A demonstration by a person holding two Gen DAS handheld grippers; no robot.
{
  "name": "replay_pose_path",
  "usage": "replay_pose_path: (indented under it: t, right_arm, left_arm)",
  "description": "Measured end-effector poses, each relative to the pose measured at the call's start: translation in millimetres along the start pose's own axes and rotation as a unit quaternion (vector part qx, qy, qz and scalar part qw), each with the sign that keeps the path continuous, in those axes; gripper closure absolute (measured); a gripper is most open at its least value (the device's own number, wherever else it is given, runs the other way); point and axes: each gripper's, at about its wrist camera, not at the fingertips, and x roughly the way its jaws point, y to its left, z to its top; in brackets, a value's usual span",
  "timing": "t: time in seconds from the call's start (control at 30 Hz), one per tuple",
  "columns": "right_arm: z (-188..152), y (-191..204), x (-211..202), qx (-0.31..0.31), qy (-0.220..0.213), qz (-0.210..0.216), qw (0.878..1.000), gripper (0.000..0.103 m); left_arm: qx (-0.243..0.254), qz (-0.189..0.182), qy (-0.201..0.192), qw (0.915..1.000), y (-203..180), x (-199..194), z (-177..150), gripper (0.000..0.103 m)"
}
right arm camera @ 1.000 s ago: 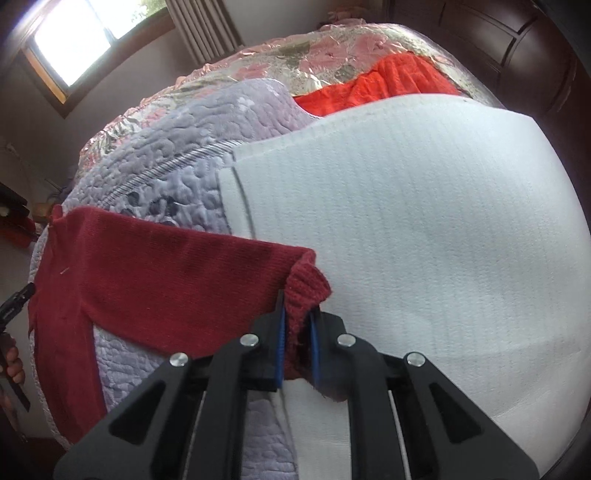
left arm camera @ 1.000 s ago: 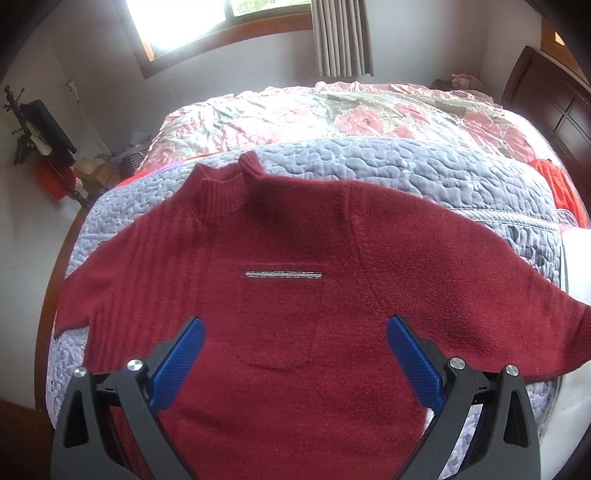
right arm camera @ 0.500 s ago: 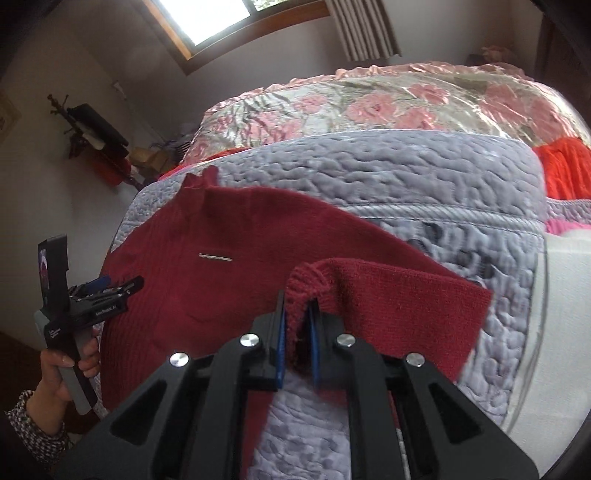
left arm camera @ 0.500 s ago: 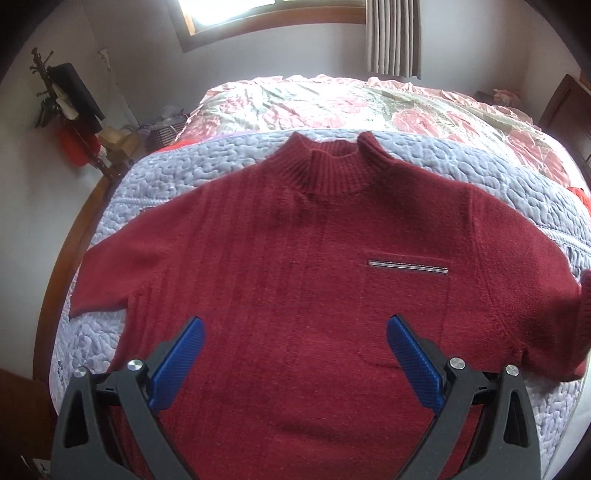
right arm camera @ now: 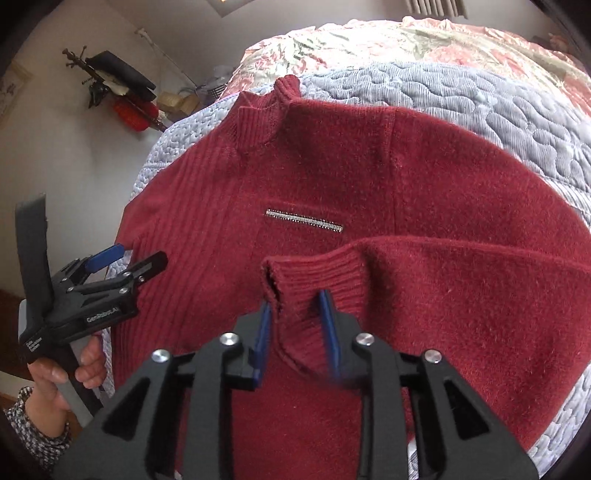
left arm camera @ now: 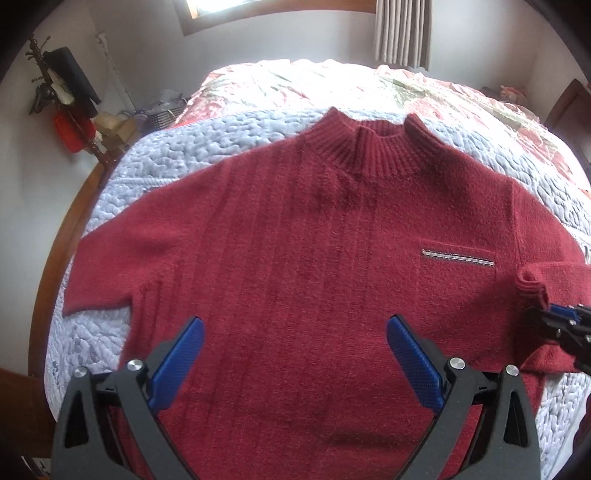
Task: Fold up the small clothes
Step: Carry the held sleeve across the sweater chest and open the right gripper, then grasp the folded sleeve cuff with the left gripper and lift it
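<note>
Quilted bed (left arm camera: pixel 207 155); sleeve cuff (right arm camera: pixel 314 273) between parted jaws

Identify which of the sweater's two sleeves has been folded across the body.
The sleeve by the right gripper; the other sleeve lies spread on the quilt.

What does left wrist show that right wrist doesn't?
Only left wrist: the sweater's other sleeve lying flat on the quilt, the wooden bed edge, the curtain.

Only right wrist: the hand holding the left gripper, and the right gripper's jaws parted around the folded-in cuff.

Both: sweater, collar, silver pocket trim, quilt, floral bedspread, coat rack.
</note>
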Motion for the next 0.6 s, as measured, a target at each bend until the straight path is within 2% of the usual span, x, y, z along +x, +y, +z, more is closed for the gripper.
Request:
replay_pose_path:
  t: [0.03,0.1,0.2,0.33,0.43,0.53,0.57,0.6]
  right_arm:
    - [-1.7,-0.7,-7.8,-0.001,-0.009,0.003,1.0,0.059]
    - [-9.3,-5.2,-27.5,-0.002,-0.025,-0.008,1.0,0.059]
    - [-25.8,-22.0,-57.8,0.014,-0.047,-0.011,0.999,0.059]
    - [-53.6,-54.3,-85.7,0.046,-0.058,-0.051,0.996,0.057]
    - [-71.8,-75.8,-95.6,0.071,-0.055,-0.068,0.994,0.057]
    - [-91.3,-97.9,-104.7,0.097,-0.057,-0.071,0.991,0.057]
    - [-98.8,-104.9,-106.3,0.104,-0.059,-0.072,0.99,0.057]
    - [-102.7,-109.4,-106.3,0.112,-0.061,-0.072,0.989,0.057]
  left_arm:
    - [0.004,-0.009,0.002,0.9999,-5.7,1.5,-0.2,0.004]
    - [0.009,-0.031,0.01,0.9994,-19.2,3.8,0.5,0.004]
    - [0.016,-0.087,0.027,0.9957,-46.3,5.9,-0.4,0.004]
    - [0.017,-0.129,0.068,0.9892,-85.1,20.7,-2.6,0.004]
    - [0.027,-0.12,0.082,0.9891,-108.8,31.6,-4.0,0.004]
    - [0.028,-0.126,0.098,0.9868,-128.0,40.2,-6.2,0.004]
    - [0.031,-0.131,0.1,0.9858,-135.4,41.3,-7.2,0.007]
    - [0.035,-0.135,0.101,0.9851,-142.1,41.1,-8.0,0.014]
